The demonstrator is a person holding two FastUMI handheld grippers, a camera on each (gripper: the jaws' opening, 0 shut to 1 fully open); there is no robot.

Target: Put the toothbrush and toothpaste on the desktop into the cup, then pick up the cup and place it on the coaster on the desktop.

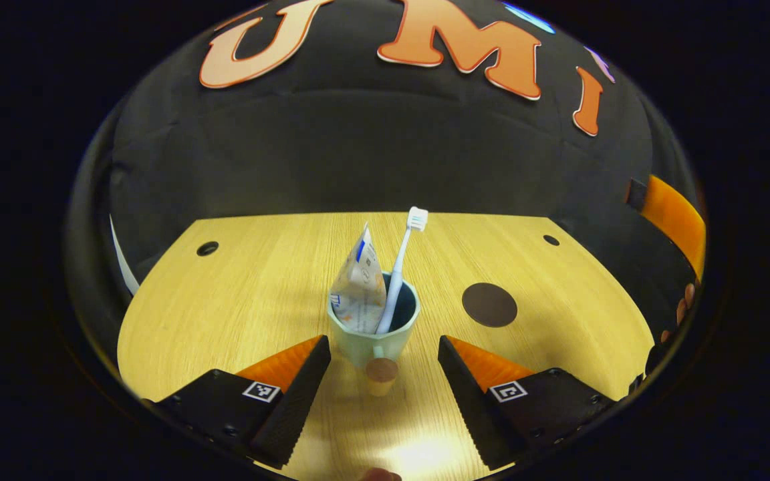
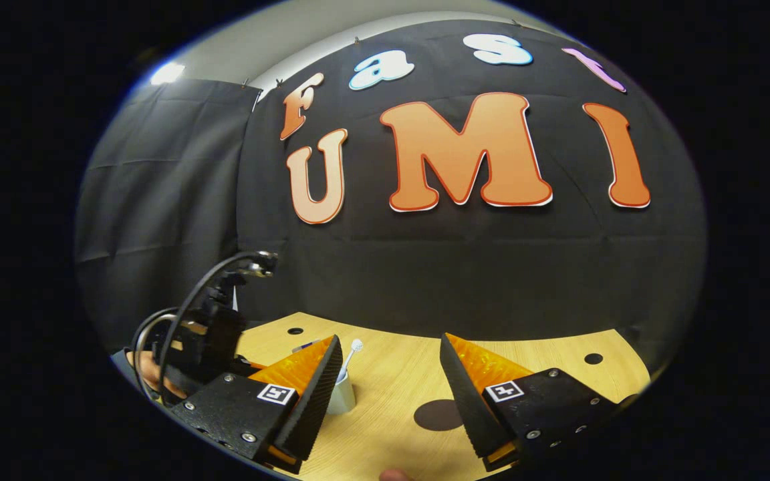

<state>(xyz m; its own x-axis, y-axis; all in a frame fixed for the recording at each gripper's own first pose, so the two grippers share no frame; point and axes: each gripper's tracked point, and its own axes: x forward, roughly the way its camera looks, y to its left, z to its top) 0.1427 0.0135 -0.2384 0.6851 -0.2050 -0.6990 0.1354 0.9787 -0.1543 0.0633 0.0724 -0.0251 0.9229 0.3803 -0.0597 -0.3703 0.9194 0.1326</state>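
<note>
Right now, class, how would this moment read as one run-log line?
cup: toothbrush, toothpaste inside | coaster: bare, cup apart from it | left gripper: open, flanking cup | right gripper: open

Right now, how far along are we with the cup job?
Done: the toothbrush and toothpaste tube both stand in the green cup. In hand: the left tongs are open, a finger on either side of the cup, not yet gripping it. The right tongs are open and hold nothing. Left: grip the cup, lift it and set it on the dark round coaster, bare on the desktop beside it.
</note>
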